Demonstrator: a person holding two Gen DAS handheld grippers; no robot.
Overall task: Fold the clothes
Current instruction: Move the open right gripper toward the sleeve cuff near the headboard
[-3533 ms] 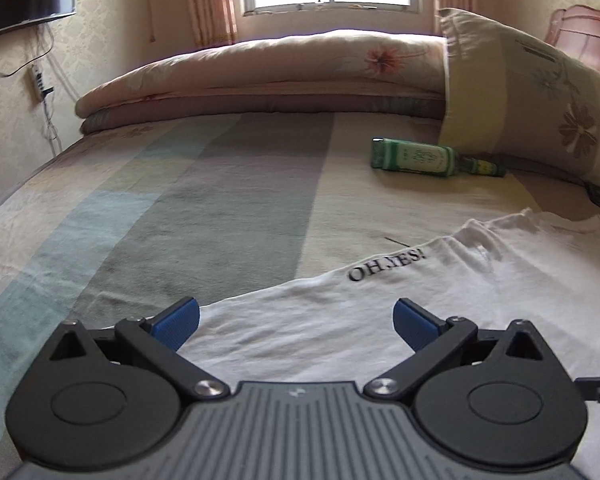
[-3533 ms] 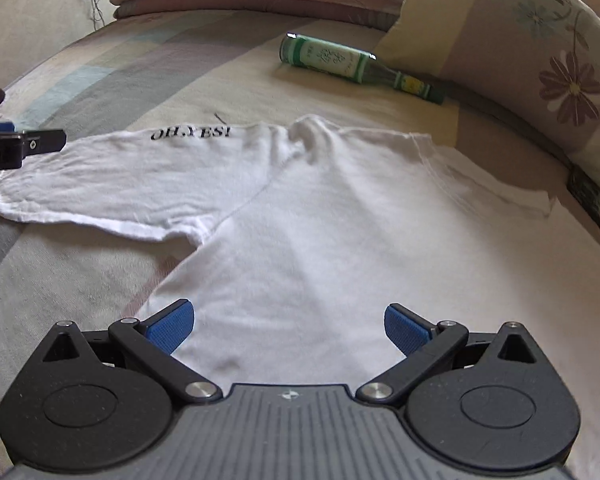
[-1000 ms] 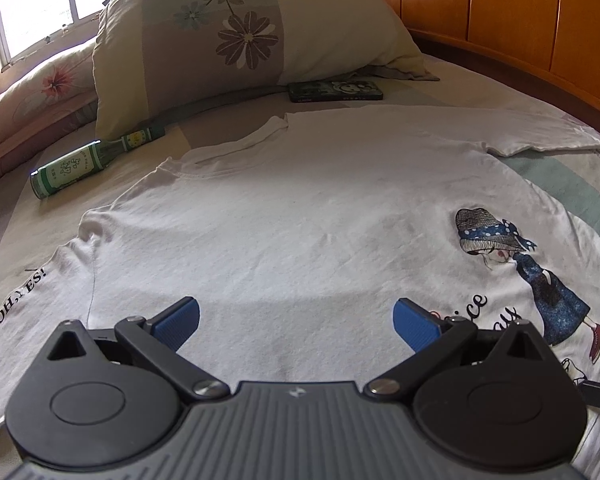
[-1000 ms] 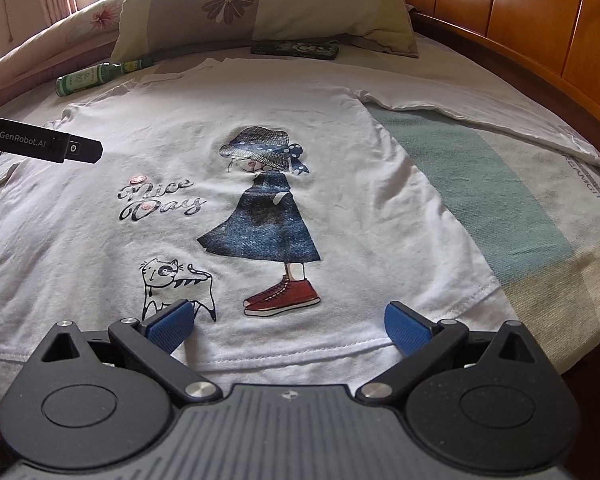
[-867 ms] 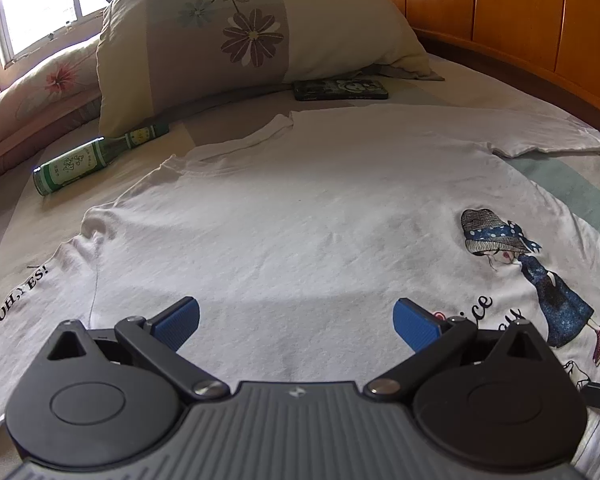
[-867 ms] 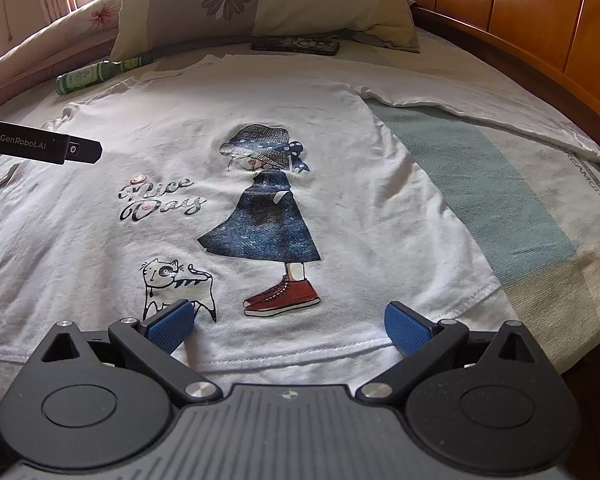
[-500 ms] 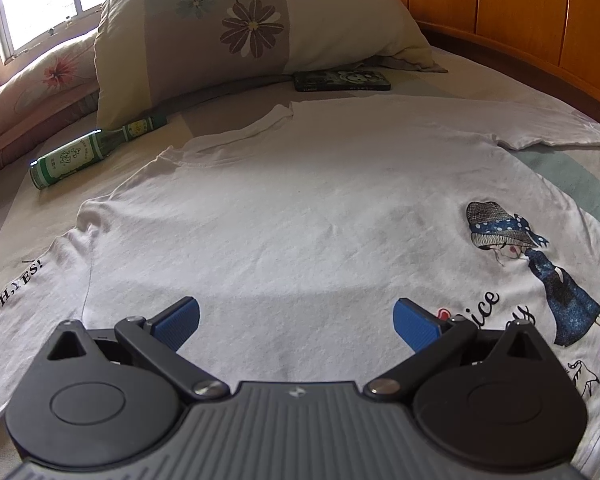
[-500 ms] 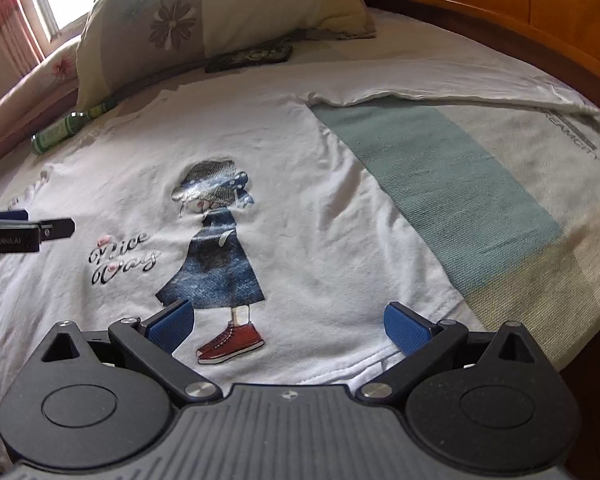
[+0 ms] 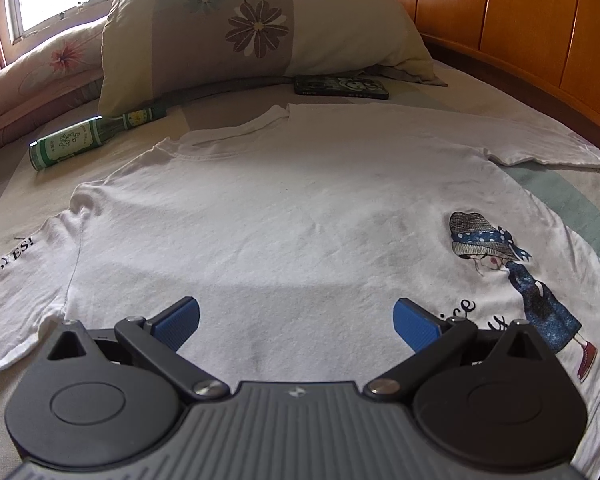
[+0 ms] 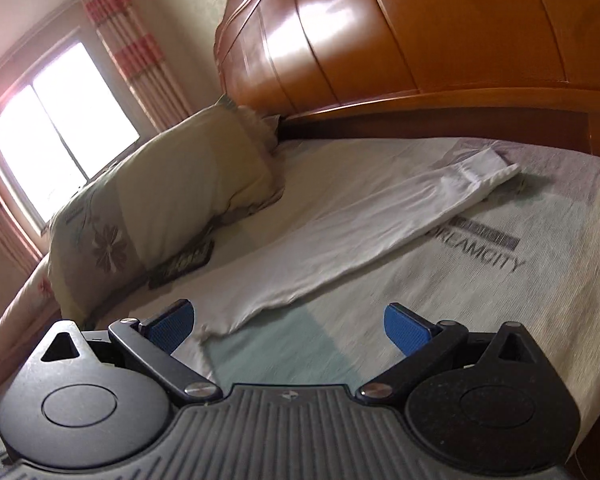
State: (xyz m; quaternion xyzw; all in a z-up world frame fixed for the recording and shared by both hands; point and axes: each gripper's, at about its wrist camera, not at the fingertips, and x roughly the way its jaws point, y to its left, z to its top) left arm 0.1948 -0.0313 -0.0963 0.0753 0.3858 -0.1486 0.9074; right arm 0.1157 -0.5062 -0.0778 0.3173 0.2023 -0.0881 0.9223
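A white long-sleeved shirt [image 9: 292,216] lies flat on the bed, front up, with a printed girl in a blue dress [image 9: 516,272] on it. One sleeve, printed "OH, YES!" [image 9: 8,264], runs off to the left. The other sleeve [image 10: 364,232] stretches across the bed towards the headboard in the right wrist view. My left gripper [image 9: 296,320] is open and empty just above the shirt's body. My right gripper [image 10: 288,324] is open and empty, above the bed at the near end of that sleeve.
A flowered pillow [image 9: 260,24] leans at the bed's head, also in the right wrist view [image 10: 160,208]. A green bottle [image 9: 84,140] lies left of it and a dark flat case [image 9: 340,86] right of it. A wooden headboard [image 10: 380,40] borders the bed.
My right gripper has swung right, from the shirt's printed front and hem to the far sleeve and headboard. My left gripper has moved a little closer over the shirt.
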